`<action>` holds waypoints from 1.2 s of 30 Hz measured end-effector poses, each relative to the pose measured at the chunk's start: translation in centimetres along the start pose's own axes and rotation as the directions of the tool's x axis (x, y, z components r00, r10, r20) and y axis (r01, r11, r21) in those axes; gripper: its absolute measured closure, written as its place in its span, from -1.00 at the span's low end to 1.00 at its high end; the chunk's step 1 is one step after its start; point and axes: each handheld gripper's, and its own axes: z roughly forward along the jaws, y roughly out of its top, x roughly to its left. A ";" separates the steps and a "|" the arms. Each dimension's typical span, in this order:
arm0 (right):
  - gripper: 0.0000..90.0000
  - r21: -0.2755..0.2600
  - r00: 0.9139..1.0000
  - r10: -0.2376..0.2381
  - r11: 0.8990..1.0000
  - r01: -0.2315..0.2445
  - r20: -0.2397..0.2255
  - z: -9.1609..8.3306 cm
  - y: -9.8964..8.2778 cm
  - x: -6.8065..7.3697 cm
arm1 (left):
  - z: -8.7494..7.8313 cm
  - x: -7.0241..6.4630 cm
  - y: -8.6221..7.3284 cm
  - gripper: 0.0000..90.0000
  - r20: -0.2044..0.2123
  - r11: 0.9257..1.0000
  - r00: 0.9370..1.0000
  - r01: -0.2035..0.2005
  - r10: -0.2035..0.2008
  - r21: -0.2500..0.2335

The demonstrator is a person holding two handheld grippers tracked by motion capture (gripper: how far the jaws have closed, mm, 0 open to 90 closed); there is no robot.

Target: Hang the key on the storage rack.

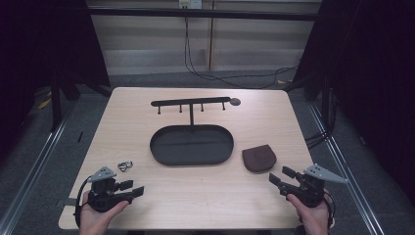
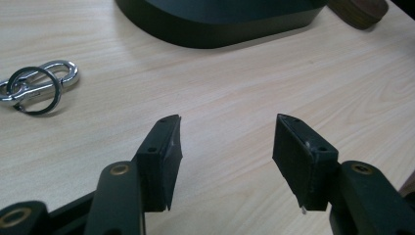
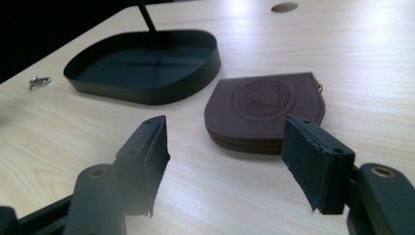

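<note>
- High view: the table (image 1: 195, 200) carries a black oval tray (image 1: 191, 145) at centre frame, with a hook rack (image 1: 191, 103) rising on a post behind it. The left gripper (image 1: 139, 189) rests at the lower left, jaws spread and empty; a small metal key ring (image 1: 125, 166) lies just above it, near but not touching. The right gripper (image 1: 281, 177) sits at the lower right, jaws also apart, aimed at a brown pouch (image 1: 259, 158) just right of the tray.
- Left gripper view: the key ring (image 2: 36, 85), a dark loop linked to a shiny clasp, lies at the left edge of the frame, off to the side of the spread jaws, which have only bare wood between them. The tray wall (image 2: 220, 32) fills the upper middle.
- Right gripper view: the brown pouch (image 3: 266, 105), flat and embossed, lies just beyond the open jaws, a little right of centre, with the tray (image 3: 147, 63) at upper left.
- To my eye this is the start: both tools poised, nothing picked up. Next, the left one must swing toward the ring, and the right must advance and close on the pouch's edge.
</note>
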 end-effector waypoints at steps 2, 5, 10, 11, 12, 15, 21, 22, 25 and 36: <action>-0.30 0.014 1.000 0.007 1.000 -0.007 -0.016 0.1 0.0 -0.2 | 0.1 0.1 0.0 -0.01 -0.001 1.000 1.000 0.006 -0.006 0.008; -0.34 0.032 0.999 0.008 0.999 -0.007 -0.042 0.2 0.0 -0.4 | 0.1 0.2 0.0 0.09 -0.005 1.000 1.000 -0.001 0.001 0.013; -0.34 0.062 0.997 0.010 0.998 -0.005 -0.077 0.4 -0.1 -0.4 | 0.2 0.3 0.1 0.20 -0.004 0.998 1.000 -0.007 0.007 0.060; -0.33 0.068 0.997 0.008 0.998 -0.002 -0.081 0.4 -0.1 -0.4 | 0.2 0.4 0.1 0.20 -0.003 0.998 1.000 -0.005 0.005 0.061; -0.32 0.071 0.996 0.006 0.997 0.000 -0.085 0.4 -0.1 -0.3 | 0.2 0.5 0.2 0.22 0.008 0.998 1.000 -0.008 0.008 0.066; -0.38 0.071 0.998 0.002 0.997 0.003 -0.068 0.4 -0.1 -0.3 | 0.3 0.8 0.5 0.41 0.006 0.998 1.000 -0.029 0.029 0.047; -0.40 0.086 0.998 0.006 0.996 -0.002 -0.056 0.4 0.0 -0.2 | 1.5 1.5 1.7 0.57 -0.028 0.997 0.999 -0.038 0.040 0.067; -0.40 0.086 0.999 0.003 0.996 0.002 -0.052 0.5 0.0 -0.2 | 1.6 1.6 1.9 0.57 -0.018 0.997 0.999 -0.042 0.043 0.070; -0.41 0.096 0.998 0.002 0.995 0.003 -0.055 0.7 0.0 -0.2 | 1.5 1.5 2.8 0.54 -0.050 0.992 0.996 -0.068 0.073 0.106; -0.42 0.113 0.998 0.002 0.994 0.006 -0.068 0.9 -0.1 -0.2 | 1.5 4.2 6.3 0.55 -0.136 0.985 0.990 -0.004 0.028 0.172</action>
